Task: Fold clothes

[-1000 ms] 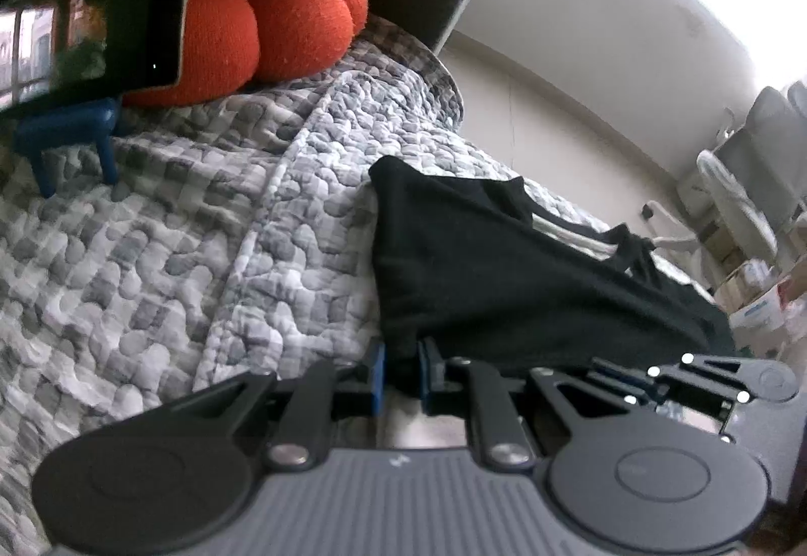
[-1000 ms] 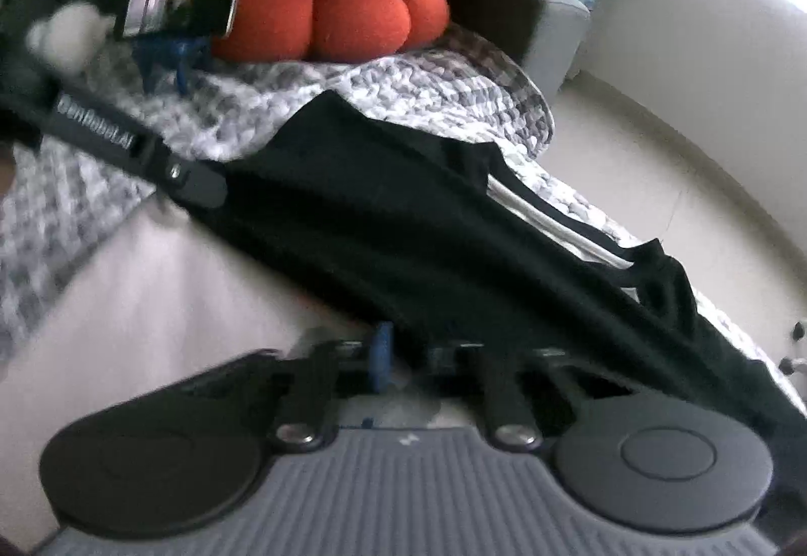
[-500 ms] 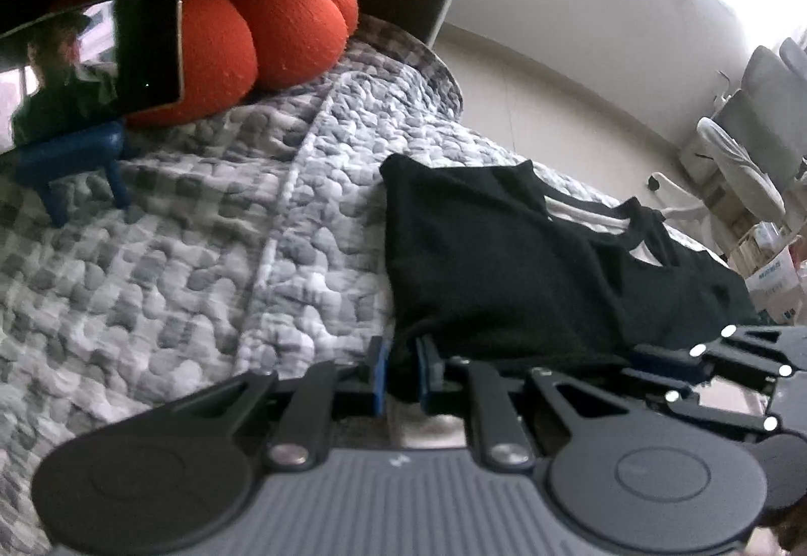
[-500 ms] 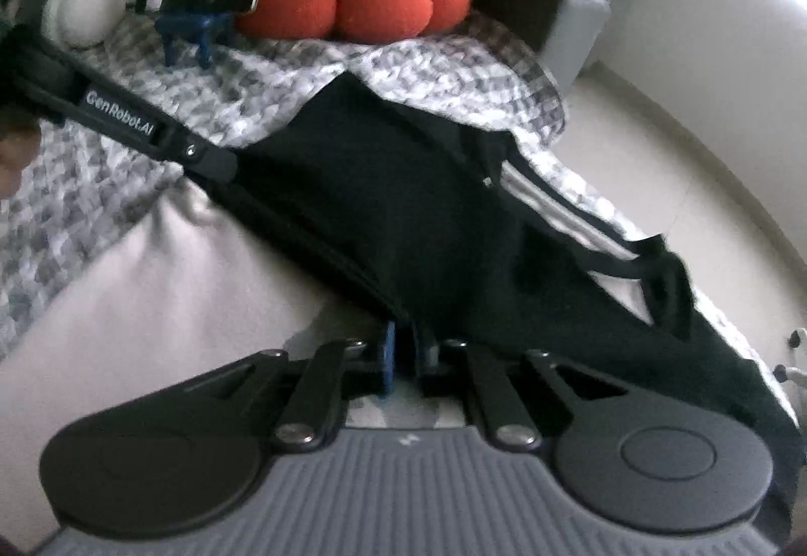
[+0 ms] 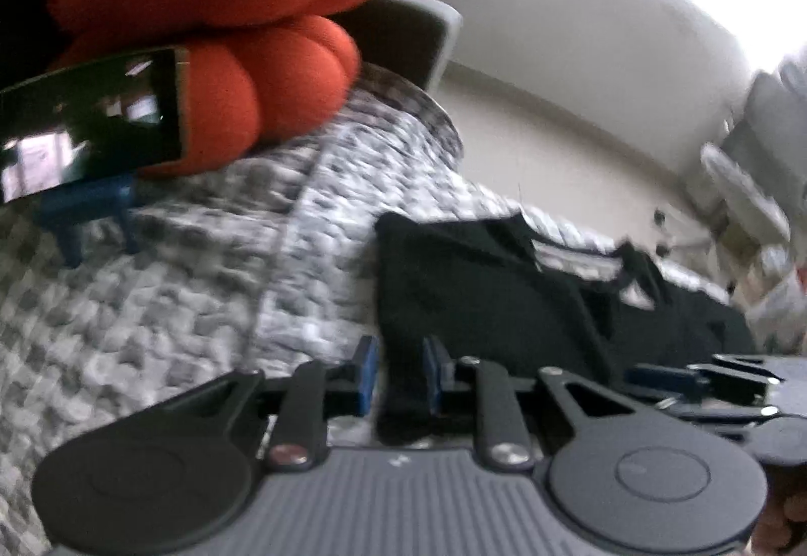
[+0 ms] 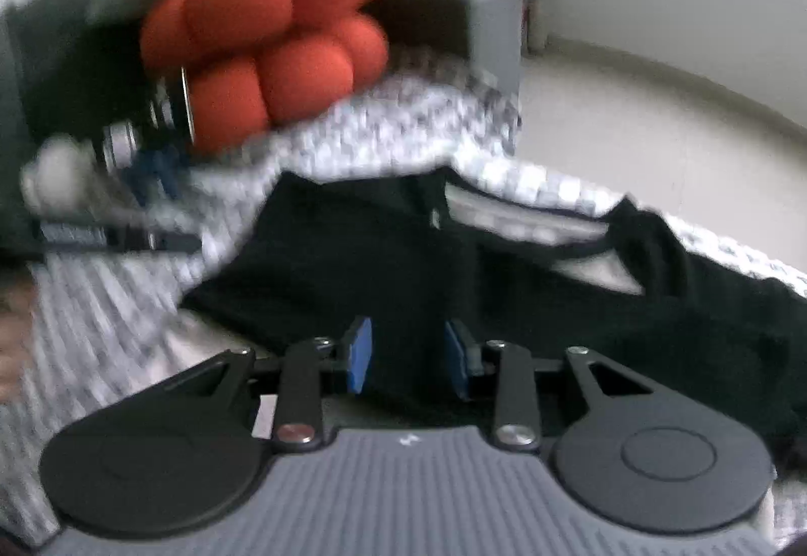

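Black garment (image 5: 504,293) lies spread on a grey-and-white quilted cover (image 5: 166,303) over what looks like a bed or sofa. Both views are motion-blurred.

Left hand-held gripper (image 5: 398,374): jaws are opening. The garment's near left edge sits between the blue pads (image 5: 364,372); a gap shows at the left pad, while cloth lies close against the right one. It reads as letting go, though whether the pads are fully clear of the cloth is hard to tell.

Right hand-held gripper (image 6: 407,362): jaws are opening, wider than the left's. Black cloth (image 6: 479,293) is between the blue pads (image 6: 360,354), and neither pad visibly presses on it. The fabric looks released.

From the left gripper, the garment runs ahead and off to the right, its white-trimmed neckline (image 5: 575,248) on the far side. The right gripper's linkage (image 5: 706,379) is just beside it on the right, low over the same hem.

Surroundings: ahead and to the left of both grippers, a knotted orange cushion (image 5: 227,31) is propped against a grey armrest (image 5: 418,31). In front of the cushion a phone (image 5: 91,127) stands on a small blue stand (image 5: 85,213), well apart from the garment. Beyond the cover's far edge is pale floor (image 6: 630,117) and wall. Far right of the left gripper are pale, blurred furnishings (image 5: 751,182) that I cannot identify.

Nothing sits on the garment itself.
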Motion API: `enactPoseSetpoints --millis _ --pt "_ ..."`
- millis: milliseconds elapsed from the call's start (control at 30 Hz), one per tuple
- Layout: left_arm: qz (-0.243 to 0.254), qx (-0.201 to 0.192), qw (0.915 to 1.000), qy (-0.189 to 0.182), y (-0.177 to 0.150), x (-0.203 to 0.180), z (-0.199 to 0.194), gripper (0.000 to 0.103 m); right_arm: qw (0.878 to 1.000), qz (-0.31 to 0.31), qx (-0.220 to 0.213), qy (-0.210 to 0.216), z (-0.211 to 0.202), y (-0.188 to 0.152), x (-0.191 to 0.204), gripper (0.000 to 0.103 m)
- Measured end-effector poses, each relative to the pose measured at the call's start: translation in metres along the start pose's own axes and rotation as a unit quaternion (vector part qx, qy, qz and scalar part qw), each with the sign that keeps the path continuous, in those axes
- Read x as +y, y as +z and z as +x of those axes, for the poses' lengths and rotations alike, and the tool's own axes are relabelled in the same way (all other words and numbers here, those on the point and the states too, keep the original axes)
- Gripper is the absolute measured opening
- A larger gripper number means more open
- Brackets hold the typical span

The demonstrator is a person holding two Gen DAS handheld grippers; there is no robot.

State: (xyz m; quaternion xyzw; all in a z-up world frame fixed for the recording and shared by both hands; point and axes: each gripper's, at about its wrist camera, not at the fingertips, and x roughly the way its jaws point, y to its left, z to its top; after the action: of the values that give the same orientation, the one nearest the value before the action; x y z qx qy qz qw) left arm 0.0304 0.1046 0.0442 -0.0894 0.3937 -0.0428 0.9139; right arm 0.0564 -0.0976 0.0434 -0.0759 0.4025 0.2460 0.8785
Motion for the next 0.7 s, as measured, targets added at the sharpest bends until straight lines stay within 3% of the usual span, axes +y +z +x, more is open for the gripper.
enactPoseSetpoints --millis 33,100,233,400,467,700 --pt "0.016 0.007 0.9998 0.006 -0.003 -0.007 0.004 0.020 1.000 -0.018 0.021 -0.004 0.007 -0.004 0.006 0.036" --pt "0.050 0.025 0.9978 0.035 -0.009 -0.016 0.014 0.021 0.998 -0.054 0.024 -0.015 0.010 -0.008 0.015 0.037" --pt "0.055 0.014 0.9972 0.048 -0.006 -0.017 0.008 0.023 0.999 -0.020 0.013 -0.023 0.004 -0.003 0.008 0.031" --pt "0.045 -0.029 0.9981 0.033 0.002 -0.021 -0.010 0.023 0.999 0.036 -0.017 -0.037 -0.004 0.001 -0.011 0.031" --pt "0.047 -0.023 0.9982 0.030 0.000 -0.024 -0.006 0.023 0.997 0.050 0.019 -0.056 0.010 -0.002 -0.018 0.030" --pt "0.016 0.027 0.9994 0.015 -0.007 -0.015 0.018 0.024 0.995 0.070 0.005 -0.077 0.010 -0.005 -0.034 0.033"
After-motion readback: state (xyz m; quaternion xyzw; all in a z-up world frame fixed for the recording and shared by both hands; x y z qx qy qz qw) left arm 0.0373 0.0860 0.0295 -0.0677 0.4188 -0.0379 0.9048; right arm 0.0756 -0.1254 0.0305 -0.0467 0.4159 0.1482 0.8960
